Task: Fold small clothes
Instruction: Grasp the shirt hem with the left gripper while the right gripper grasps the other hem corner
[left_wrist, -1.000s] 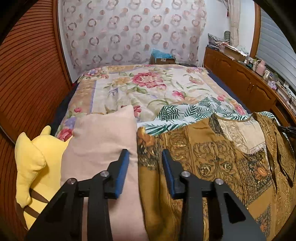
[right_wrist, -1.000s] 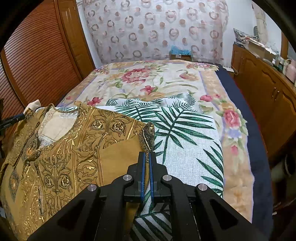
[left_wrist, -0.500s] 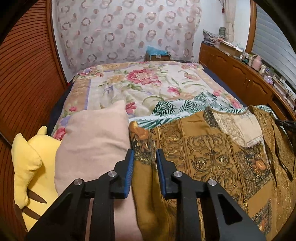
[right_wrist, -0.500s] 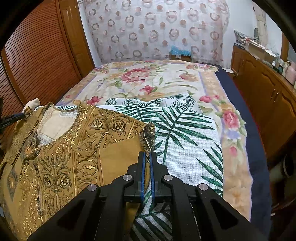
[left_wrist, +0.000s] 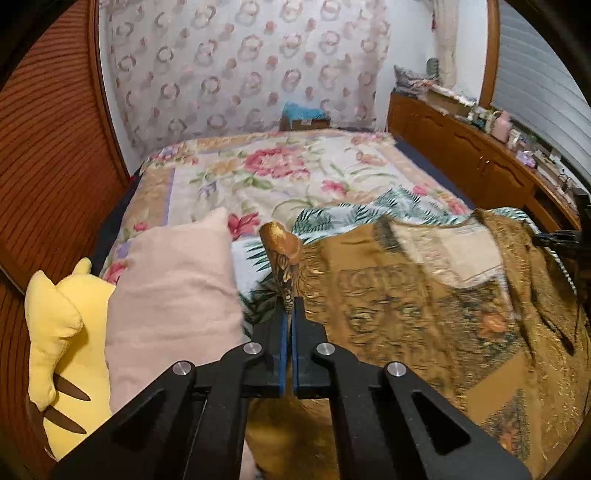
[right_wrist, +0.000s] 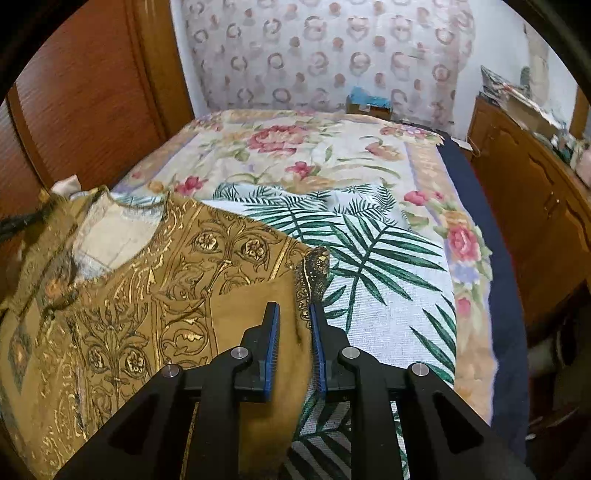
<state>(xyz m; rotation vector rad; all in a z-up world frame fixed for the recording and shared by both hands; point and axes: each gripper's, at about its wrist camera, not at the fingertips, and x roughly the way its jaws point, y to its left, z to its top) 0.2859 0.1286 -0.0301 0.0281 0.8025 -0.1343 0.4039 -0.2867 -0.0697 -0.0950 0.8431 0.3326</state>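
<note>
Mustard-gold patterned fabric top (left_wrist: 424, 295), neckline upward, lies spread over a white palm-leaf printed cloth (right_wrist: 369, 258) on the floral-covered bed (left_wrist: 277, 173), filling the lower right of the left view and the lower left of the right view.

Left claw (left_wrist: 288, 314): clenched on the top's side edge. A gold cuff end stands up out of the pads at frame centre. A pale pink fabric pillow (left_wrist: 173, 288) is just beside it, with a yellow plush toy (left_wrist: 55, 332) at lower left.

Right claw (right_wrist: 294, 332): released, jaws apart. The top's opposite edge lies in the gap and neither pad presses on it.

Step in hand, as I read it: the first side fold, with one edge gripped and the other not yet.

Next move, my judgement: I would clench the right claw on that edge, or leave it flat as an anchor. Then I would carry the left edge across toward the garment's middle, low and level, so the palm-leaf cloth underneath is not dragged along.
</note>
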